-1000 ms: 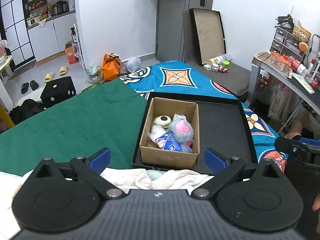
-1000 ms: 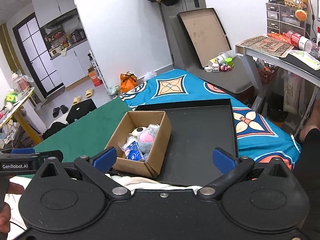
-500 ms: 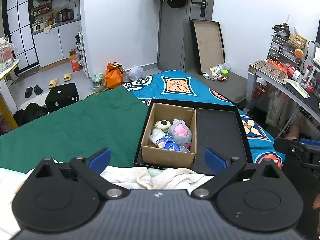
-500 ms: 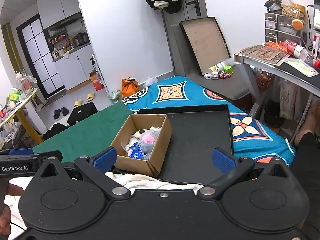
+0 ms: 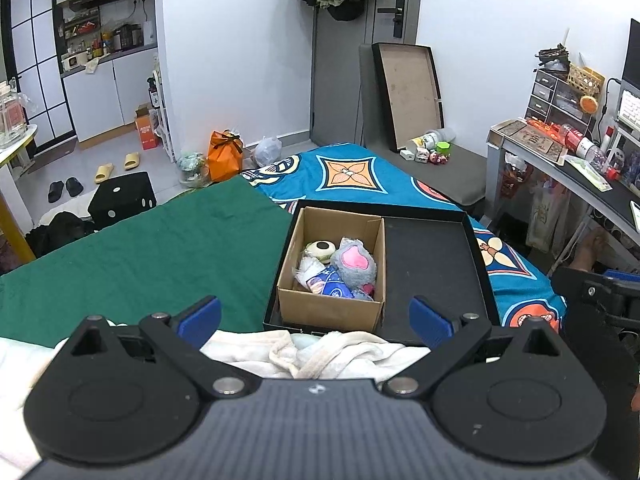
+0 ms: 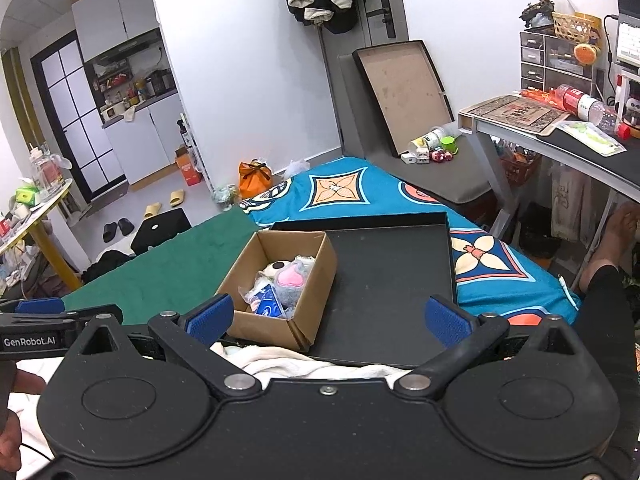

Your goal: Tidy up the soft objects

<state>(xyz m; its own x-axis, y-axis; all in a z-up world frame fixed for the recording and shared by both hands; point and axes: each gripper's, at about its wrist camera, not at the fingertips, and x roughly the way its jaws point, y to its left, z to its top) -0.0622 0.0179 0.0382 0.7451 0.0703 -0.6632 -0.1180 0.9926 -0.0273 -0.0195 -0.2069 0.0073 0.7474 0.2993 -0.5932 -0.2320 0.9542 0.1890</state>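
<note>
So the soft toys [image 5: 340,270] are piled in the cardboard box [image 5: 332,308], long axis running 6 to 12 o'clock, filling the left half of the black tray [image 5: 434,264] on the bed [image 5: 160,256]. Left gripper [image 5: 316,316] and right gripper [image 6: 328,316] both spread wide, empty, over a white cloth [image 5: 320,354] at 6.

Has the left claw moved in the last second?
Yes. The left claw has pulled back and up from the cardboard box: box and black tray look smaller, with more wall and door showing above. It stays open.
</note>
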